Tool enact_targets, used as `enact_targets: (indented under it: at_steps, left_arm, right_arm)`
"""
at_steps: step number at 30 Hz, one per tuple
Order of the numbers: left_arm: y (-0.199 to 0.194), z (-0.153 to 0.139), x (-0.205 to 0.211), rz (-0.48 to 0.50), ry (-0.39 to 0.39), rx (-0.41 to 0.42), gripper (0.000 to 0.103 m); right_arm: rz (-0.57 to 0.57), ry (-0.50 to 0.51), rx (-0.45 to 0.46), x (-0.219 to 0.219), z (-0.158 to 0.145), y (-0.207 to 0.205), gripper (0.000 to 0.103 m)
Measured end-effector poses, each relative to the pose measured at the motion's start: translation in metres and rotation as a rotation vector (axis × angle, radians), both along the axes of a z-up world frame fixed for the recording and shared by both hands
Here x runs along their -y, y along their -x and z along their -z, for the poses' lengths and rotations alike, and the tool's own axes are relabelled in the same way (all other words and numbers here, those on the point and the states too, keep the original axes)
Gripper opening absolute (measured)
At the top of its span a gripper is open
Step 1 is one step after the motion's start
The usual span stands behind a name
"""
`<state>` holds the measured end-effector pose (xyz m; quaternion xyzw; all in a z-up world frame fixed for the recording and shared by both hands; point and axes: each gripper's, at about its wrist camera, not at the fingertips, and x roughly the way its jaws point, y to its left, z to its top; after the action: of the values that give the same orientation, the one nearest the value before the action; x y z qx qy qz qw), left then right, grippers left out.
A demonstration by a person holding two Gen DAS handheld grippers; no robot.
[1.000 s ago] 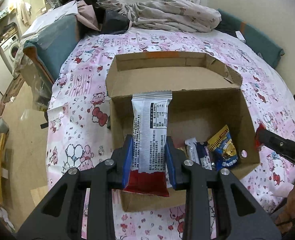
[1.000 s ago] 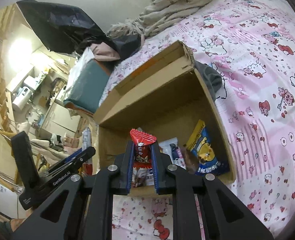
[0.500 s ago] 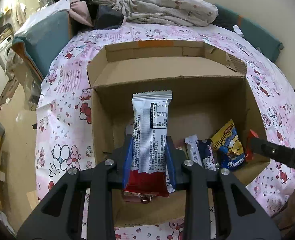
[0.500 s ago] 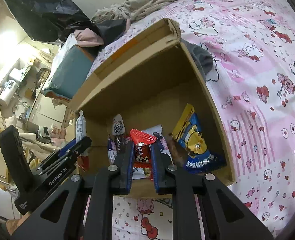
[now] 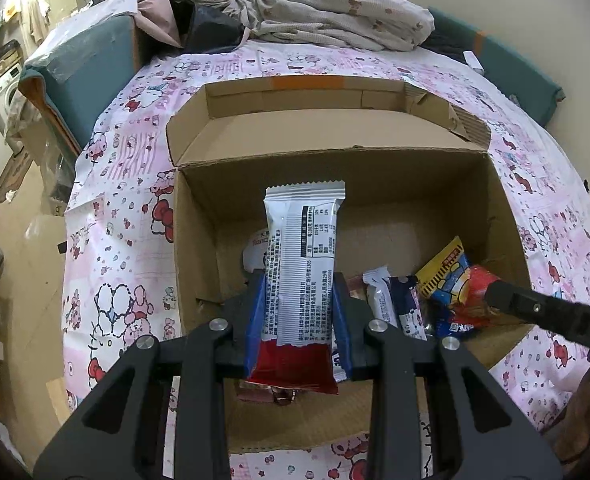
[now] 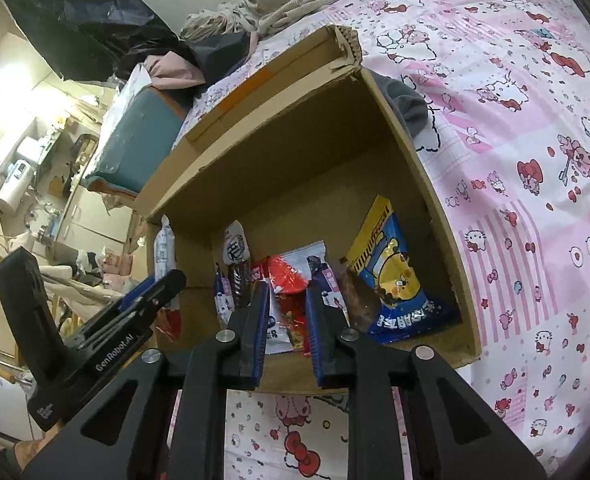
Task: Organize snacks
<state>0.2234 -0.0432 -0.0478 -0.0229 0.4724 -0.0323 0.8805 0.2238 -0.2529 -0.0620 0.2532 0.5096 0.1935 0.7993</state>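
Cardboard makes up the open box (image 5: pixel 199 216) that sits on a pink cartoon-print bedsheet (image 5: pixel 115 216), its far flap folded back flat. At the left, the left gripper (image 5: pixel 299 312) hangs over the near-left part of the box, its blue-padded jaws pressed on both sides of a long white snack bar wrapper (image 5: pixel 303 256) with a red lower end; the wrapper stands upright between the pads, its crimped top edge pointing toward the far wall of the box. Behind it a white packet lies against the box floor, only partly seen. Further right on the floor lie a small white packet (image 5: pixel 379 292) and a dark blue one (image 5: pixel 405 304) side by side, then a yellow-and-blue bag with a cartoon bear (image 6: pixel 395 276) leaning on the right wall. Just left of that bag, the right gripper (image 6: pixel 287 312) reaches down into the box with a red snack packet (image 6: pixel 289 280) between its jaws; these have just been opening, and whether the pads press on the packet cannot be told. A crumpled quilt (image 5: pixel 335 12) lies at the head of the bed.
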Motion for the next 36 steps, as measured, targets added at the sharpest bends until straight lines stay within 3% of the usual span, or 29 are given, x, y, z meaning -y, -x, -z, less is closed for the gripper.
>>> enact_targets:
  at_steps: [2, 4, 5, 6, 7, 10, 17, 19, 24, 31, 36]
  left_arm:
    - [0.000, 0.000, 0.001, 0.002, -0.001, -0.005, 0.035]
    - [0.001, -0.002, 0.001, 0.001, 0.000, -0.003, 0.056]
    - [0.003, -0.003, 0.000, -0.006, -0.001, -0.001, 0.073]
    - [0.004, -0.005, 0.000, -0.014, -0.004, 0.005, 0.084]
    - [0.005, -0.006, -0.001, -0.022, -0.006, 0.013, 0.086]
    - [0.007, -0.009, -0.004, -0.033, -0.013, 0.012, 0.087]
    - [0.020, -0.026, -0.018, -0.082, 0.012, 0.065, 0.087]
    - [0.024, -0.030, -0.020, -0.080, 0.003, 0.079, 0.087]
    - [0.042, -0.046, -0.029, -0.090, 0.019, 0.125, 0.087]
    - [0.072, -0.060, -0.036, -0.089, 0.014, 0.181, 0.088]
    - [0.096, -0.064, -0.035, -0.060, -0.033, 0.214, 0.102]
  right_arm:
    - [0.004, -0.018, 0.002, 0.002, -0.001, 0.000, 0.021]
    - [0.008, -0.024, 0.002, 0.003, -0.002, 0.000, 0.025]
    - [0.013, -0.018, 0.004, 0.003, -0.003, -0.001, 0.029]
    - [0.020, -0.012, 0.008, 0.004, -0.004, -0.001, 0.047]
    - [0.024, -0.012, 0.013, 0.004, -0.006, 0.000, 0.070]
    - [0.048, 0.021, 0.061, 0.004, -0.015, 0.003, 0.085]
    - [0.063, 0.061, 0.128, 0.003, -0.037, 0.011, 0.091]
    - [0.062, 0.064, 0.152, 0.003, -0.044, 0.015, 0.098]
    - [0.043, 0.101, 0.260, -0.002, -0.065, 0.035, 0.100]
    - [0.038, 0.154, 0.331, -0.006, -0.083, 0.062, 0.103]
    - [0.002, 0.213, 0.402, -0.014, -0.092, 0.086, 0.103]
